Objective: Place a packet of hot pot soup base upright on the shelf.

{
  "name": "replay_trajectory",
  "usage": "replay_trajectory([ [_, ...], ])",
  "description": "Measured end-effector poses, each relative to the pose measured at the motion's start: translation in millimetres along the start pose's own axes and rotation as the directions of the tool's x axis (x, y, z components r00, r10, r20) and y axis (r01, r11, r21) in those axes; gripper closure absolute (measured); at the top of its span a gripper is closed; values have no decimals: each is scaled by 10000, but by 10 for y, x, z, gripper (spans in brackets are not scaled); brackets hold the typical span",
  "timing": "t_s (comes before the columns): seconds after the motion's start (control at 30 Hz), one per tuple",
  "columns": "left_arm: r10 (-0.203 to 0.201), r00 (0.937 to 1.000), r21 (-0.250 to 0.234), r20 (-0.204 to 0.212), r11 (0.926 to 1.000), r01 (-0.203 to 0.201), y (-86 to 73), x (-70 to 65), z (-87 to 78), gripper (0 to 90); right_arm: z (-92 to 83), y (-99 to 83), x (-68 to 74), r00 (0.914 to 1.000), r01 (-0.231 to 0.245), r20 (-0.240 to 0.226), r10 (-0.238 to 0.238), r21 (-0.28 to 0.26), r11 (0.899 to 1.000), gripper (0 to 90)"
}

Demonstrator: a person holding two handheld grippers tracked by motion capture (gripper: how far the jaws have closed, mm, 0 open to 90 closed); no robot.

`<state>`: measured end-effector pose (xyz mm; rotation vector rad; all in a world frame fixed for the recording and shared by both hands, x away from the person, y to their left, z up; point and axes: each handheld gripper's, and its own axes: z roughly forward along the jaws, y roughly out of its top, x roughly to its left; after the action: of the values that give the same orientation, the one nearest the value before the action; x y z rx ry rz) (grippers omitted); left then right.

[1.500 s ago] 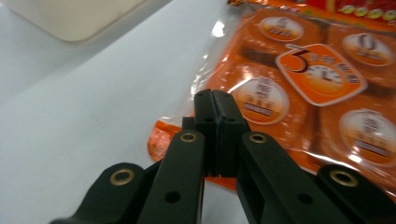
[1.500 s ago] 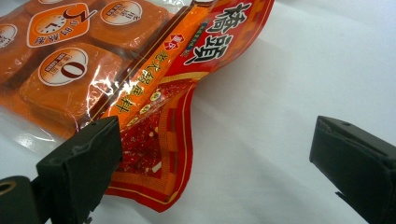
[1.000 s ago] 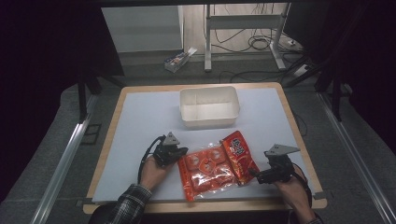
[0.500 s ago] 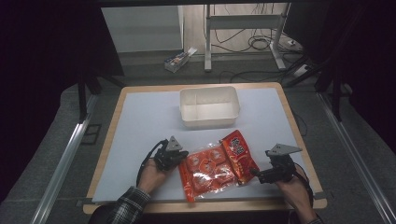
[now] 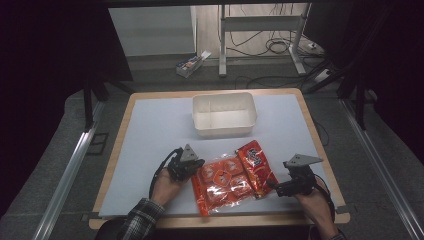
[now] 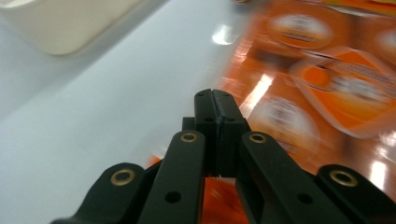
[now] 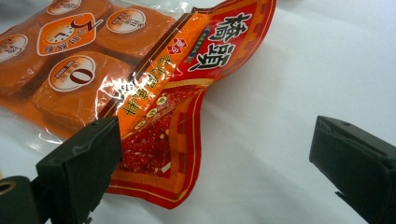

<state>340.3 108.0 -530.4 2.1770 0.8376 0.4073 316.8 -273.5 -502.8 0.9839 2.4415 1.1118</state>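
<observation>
A clear pack of orange blocks (image 5: 220,182) lies flat on the white table top, and a red printed packet (image 5: 256,165) overlaps its right edge. My left gripper (image 5: 192,167) rests at the pack's left edge. In the left gripper view its jaws (image 6: 212,100) stand pressed together over that edge of the pack (image 6: 317,79); I cannot tell whether any film is pinched. My right gripper (image 5: 280,189) is open just right of the red packet (image 7: 187,93). In the right gripper view (image 7: 217,135) one jaw hangs over the packet's lower corner and the other over bare table.
A white plastic tub (image 5: 225,115) stands behind the packets at the table's middle back, also at the upper left in the left gripper view (image 6: 60,28). The table top (image 5: 150,135) has a wooden rim. Dark floor, metal rails and cables surround it.
My left gripper has crept slightly right toward the orange pack. The packets and the right gripper have stayed put.
</observation>
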Motion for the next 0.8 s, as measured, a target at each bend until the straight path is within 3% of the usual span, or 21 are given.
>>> replay_trajectory([
  [0.07,-107,9996,185,-275,9998,112,-37,50,107,899,7,-4,-6,10000,-25,-12,25,28,10000,25],
  [0.1,-371,9992,125,-116,9992,372,-43,75,117,899,8,-5,-7,10000,-53,-17,53,27,10000,25],
  [0.17,-455,9988,149,165,9989,452,-29,72,102,899,7,-3,-7,10000,-87,-31,87,13,10000,25],
  [0.23,-404,9986,177,329,9990,398,-24,59,85,900,10,-2,-5,9999,-90,-61,90,27,10000,25],
  [0.27,-284,9988,422,396,9987,268,-9,13,67,900,12,-2,-3,9999,-96,-69,97,44,9999,25],
  [0.37,-109,9998,463,195,9989,100,-11,-60,65,900,13,0,0,10000,-53,-78,53,51,10000,24],
  [0.53,-24,9990,716,449,9974,-8,-38,-177,0,900,12,-3,-4,9999,-70,-75,70,78,9999,24],
  [0.8,374,9983,941,449,9947,-415,-118,-409,-132,900,11,-7,-2,9998,-137,-121,138,121,9998,23],
])
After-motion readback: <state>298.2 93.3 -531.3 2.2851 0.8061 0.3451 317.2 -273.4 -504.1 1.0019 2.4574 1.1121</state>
